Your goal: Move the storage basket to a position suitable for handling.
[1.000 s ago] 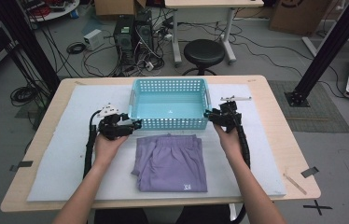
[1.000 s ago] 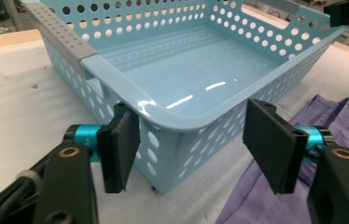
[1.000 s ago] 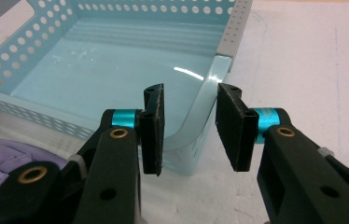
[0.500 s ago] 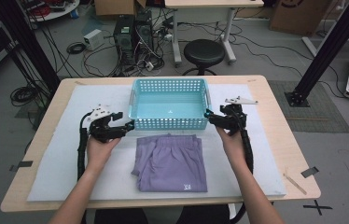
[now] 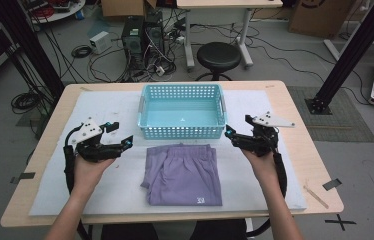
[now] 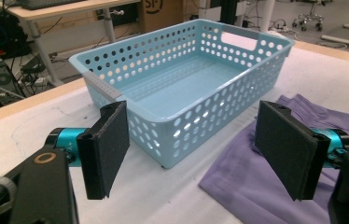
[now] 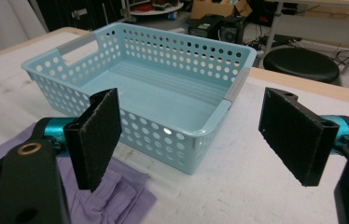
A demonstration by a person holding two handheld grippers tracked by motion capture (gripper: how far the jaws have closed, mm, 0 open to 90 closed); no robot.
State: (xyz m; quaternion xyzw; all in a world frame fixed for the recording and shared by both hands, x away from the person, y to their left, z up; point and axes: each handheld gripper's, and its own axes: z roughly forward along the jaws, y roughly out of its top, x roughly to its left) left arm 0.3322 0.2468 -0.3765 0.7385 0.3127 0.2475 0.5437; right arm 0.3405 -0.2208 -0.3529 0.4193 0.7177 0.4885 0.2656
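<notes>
On the left of the high view, the left gripper (image 5: 122,141) hangs over the white mat (image 5: 55,180), held in the person's left hand (image 5: 87,170). Its jaws stand wide and have just been opening, with nothing between them; in the left gripper view the pads (image 6: 109,147) frame the near corner of the basket and an edge of purple cloth.

In the middle lies the one pair of purple shorts (image 5: 182,172), folded flat into a rough rectangle on the mat, just in front of the basket and nearly touching its near wall. The cloth is a plain lilac, smooth with a few soft creases, its waistband end towards the basket, and a small white mark sits near the bottom right corner. Neither gripper touches it; it rests between the two hands.

Behind it stands one light blue basket (image 5: 147,131), rectangular, with rows of round holes in its walls and a handle slot at each short end. It is upright.

On the right, the right gripper (image 5: 235,137) is held in the right hand (image 5: 262,162), level with the basket's near right corner. Its jaws are spread wide too, having just been opening, and hold nothing.

There are two grippers, one basket and one garment on the one wooden table (image 5: 305,145).
</notes>
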